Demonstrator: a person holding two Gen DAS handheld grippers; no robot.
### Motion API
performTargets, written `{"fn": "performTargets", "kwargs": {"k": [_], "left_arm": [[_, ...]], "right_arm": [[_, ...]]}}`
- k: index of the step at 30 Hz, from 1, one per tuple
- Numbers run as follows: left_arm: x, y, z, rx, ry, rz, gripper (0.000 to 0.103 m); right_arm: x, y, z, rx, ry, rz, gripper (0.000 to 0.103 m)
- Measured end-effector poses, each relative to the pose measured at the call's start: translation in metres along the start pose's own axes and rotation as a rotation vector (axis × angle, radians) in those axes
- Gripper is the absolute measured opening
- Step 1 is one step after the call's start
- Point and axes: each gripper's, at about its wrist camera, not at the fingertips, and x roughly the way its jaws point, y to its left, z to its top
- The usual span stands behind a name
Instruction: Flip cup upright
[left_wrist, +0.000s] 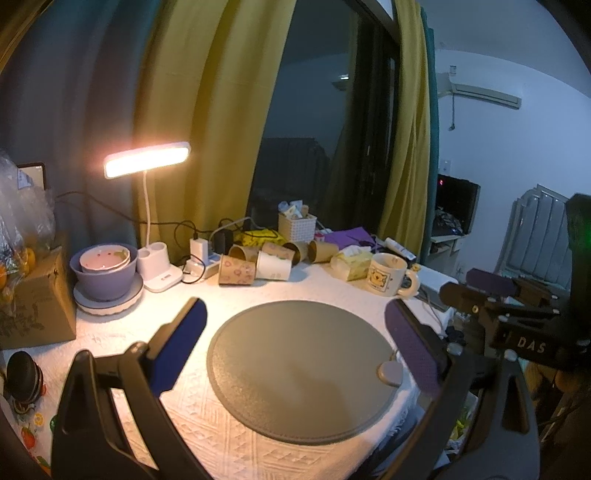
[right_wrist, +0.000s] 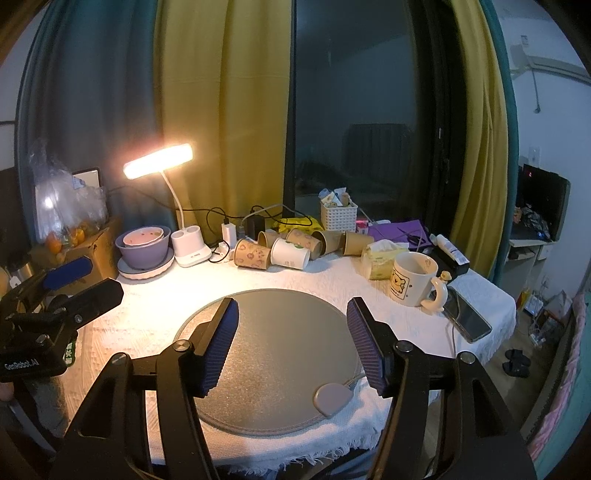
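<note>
Both grippers hover over the near edge of the desk with nothing in them. The left gripper (left_wrist: 295, 343) has its fingers spread wide on either side of the round grey mat (left_wrist: 306, 369), and the right gripper (right_wrist: 293, 343) is likewise wide open above the same mat.

The paper cups (right_wrist: 280, 245) lie on their sides in a cluster along the far edge of the desk, touching one another, well apart from both grippers. A white mug (right_wrist: 412, 278) already stands upright toward the far right corner.

The likely trouble is the crowding: closing on one cup could nudge its neighbours and send them rolling, and thin paper may buckle under a firm pinch. The charger cables (right_wrist: 229, 225) just behind the cluster could snag a finger.

A white woven cloth (right_wrist: 147, 325) covers the desk. A lit lamp (right_wrist: 159, 160) glows at the far left before yellow curtains (right_wrist: 221, 110) and a dark window.
</note>
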Motion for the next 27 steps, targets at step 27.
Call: {"fn": "performTargets", "kwargs": {"k": [27], "left_arm": [[0.0022, 0.0049, 0.0015, -0.004, 0.001, 0.005, 0.098]], "right_arm": [[0.0026, 0.0019, -0.0028, 0.001, -0.005, -0.002, 0.064]]}}
